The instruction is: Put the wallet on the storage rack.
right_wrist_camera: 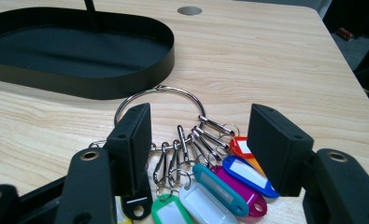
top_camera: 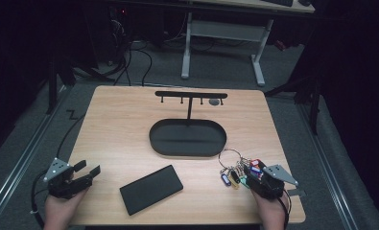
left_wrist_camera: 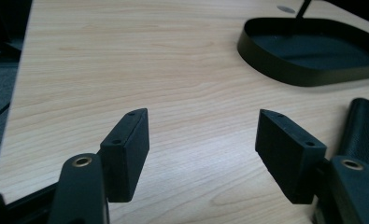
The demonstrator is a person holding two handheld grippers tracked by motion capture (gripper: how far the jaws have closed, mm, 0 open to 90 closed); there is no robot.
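A large metal key ring [top_camera: 231,155] with several coloured tags [top_camera: 235,178] lies on the wooden table at the front right. My right gripper [top_camera: 252,168] hovers just over the tags. In the right gripper view its jaws [right_wrist_camera: 198,135] stand open on either side of the clips and tags [right_wrist_camera: 219,186], and the ring [right_wrist_camera: 159,89] lies just ahead; the pads do not press on anything. At the front left corner my left gripper [top_camera: 88,167] is open with only bare wood between its jaws [left_wrist_camera: 203,135].
A black oval tray [top_camera: 187,152] with a hook stand [top_camera: 191,94] sits mid-table, its rim close to the ring [right_wrist_camera: 102,84]. A flat black slab [top_camera: 151,189] lies front centre, right of the left gripper [left_wrist_camera: 366,130]. A grey grommet [right_wrist_camera: 189,10] is near the far edge.
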